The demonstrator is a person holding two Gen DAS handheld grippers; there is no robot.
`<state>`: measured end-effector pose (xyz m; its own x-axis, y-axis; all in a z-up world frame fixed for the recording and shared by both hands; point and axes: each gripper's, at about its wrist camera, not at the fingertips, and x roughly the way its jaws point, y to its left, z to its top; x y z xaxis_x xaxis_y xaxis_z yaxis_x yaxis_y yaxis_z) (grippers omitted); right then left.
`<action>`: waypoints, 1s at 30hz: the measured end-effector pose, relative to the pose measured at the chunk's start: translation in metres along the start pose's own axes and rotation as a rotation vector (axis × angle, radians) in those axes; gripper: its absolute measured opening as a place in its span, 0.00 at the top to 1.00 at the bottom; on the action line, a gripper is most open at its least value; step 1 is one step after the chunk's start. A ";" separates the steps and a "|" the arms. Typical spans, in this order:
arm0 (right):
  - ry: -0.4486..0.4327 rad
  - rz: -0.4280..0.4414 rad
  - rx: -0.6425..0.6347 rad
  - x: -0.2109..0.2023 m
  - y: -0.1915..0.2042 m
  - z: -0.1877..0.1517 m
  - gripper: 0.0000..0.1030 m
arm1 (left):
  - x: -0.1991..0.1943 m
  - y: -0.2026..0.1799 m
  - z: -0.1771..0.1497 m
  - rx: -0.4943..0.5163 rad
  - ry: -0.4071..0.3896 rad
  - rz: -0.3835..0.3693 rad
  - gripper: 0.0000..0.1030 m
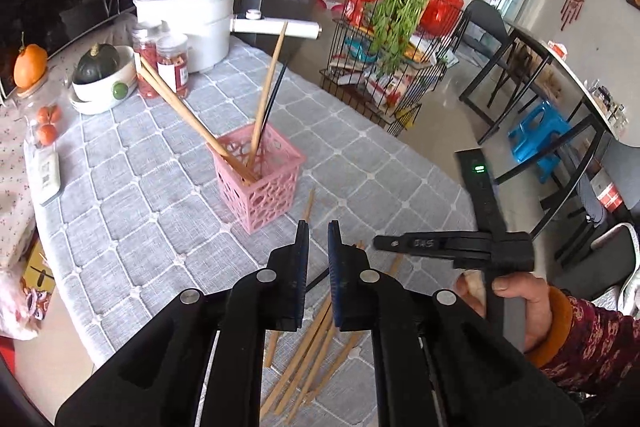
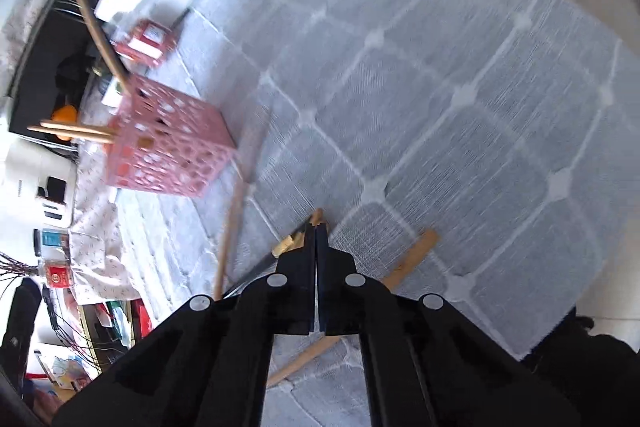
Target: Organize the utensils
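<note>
A pink perforated basket [image 1: 258, 177] stands on the grey checked tablecloth [image 1: 132, 187] and holds three wooden chopsticks [image 1: 182, 109] and a black one [image 1: 276, 95]. It also shows in the right wrist view [image 2: 170, 147]. Several loose wooden chopsticks [image 1: 308, 359] lie on the cloth under my left gripper [image 1: 318, 227], which is open and empty above them. My right gripper [image 2: 316, 225] is shut with a wooden chopstick tip [image 2: 317, 215] between its pads, low over the cloth. It shows from the side in the left wrist view [image 1: 378, 242]. More chopsticks [image 2: 232, 227] lie beside it.
A white pot [image 1: 192, 15], two jars [image 1: 172, 61], a bowl with a green squash [image 1: 102, 79] and oranges [image 1: 46, 123] stand behind the basket. A wire rack with greens [image 1: 396, 47], dark chairs [image 1: 504, 67] and a blue stool [image 1: 540, 135] stand past the table edge.
</note>
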<state>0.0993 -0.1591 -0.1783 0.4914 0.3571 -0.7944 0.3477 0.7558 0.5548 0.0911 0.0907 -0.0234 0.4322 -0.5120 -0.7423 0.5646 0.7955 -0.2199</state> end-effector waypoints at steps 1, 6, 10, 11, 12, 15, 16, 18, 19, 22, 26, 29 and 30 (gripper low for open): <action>-0.024 0.006 -0.010 -0.010 -0.001 0.001 1.00 | 0.000 -0.001 -0.001 0.002 0.001 0.000 0.91; -0.027 0.033 0.054 -0.027 -0.017 0.009 0.95 | 0.046 -0.001 -0.002 0.003 0.137 0.046 0.80; -0.006 0.084 0.113 -0.030 -0.026 0.012 0.58 | 0.122 -0.004 -0.005 0.036 0.294 0.195 0.70; -0.008 0.083 0.116 -0.030 -0.027 0.012 0.54 | 0.137 -0.004 -0.007 0.051 0.327 0.229 0.69; -0.010 0.079 0.115 -0.033 -0.031 0.013 0.54 | 0.145 -0.002 -0.009 0.056 0.348 0.260 0.69; -0.018 0.075 0.147 -0.041 -0.048 0.018 0.50 | 0.148 0.011 -0.014 0.046 0.376 0.285 0.68; -0.019 0.074 0.160 -0.043 -0.053 0.019 0.47 | 0.144 0.016 -0.016 0.046 0.376 0.282 0.66; -0.001 0.088 0.201 -0.044 -0.064 0.020 0.40 | 0.131 0.030 -0.026 0.044 0.378 0.290 0.59; 0.026 0.109 0.214 -0.042 -0.066 0.020 0.40 | 0.125 0.039 -0.033 0.038 0.378 0.293 0.59; 0.073 0.130 0.220 -0.037 -0.067 0.018 0.40 | 0.111 0.062 -0.049 0.003 0.365 0.286 0.59; 0.066 0.097 0.205 -0.033 -0.061 0.014 0.40 | 0.102 0.076 -0.065 -0.044 0.353 0.257 0.59; 0.046 0.061 0.198 -0.030 -0.059 0.013 0.40 | 0.104 0.071 -0.070 -0.014 0.360 0.215 0.59; 0.044 0.053 0.194 -0.030 -0.058 0.012 0.40 | 0.107 0.069 -0.072 0.000 0.370 0.213 0.59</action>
<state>0.0741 -0.2200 -0.1838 0.4795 0.4202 -0.7704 0.4718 0.6168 0.6301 0.1256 0.1140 -0.1635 0.2578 -0.1855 -0.9482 0.4896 0.8711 -0.0373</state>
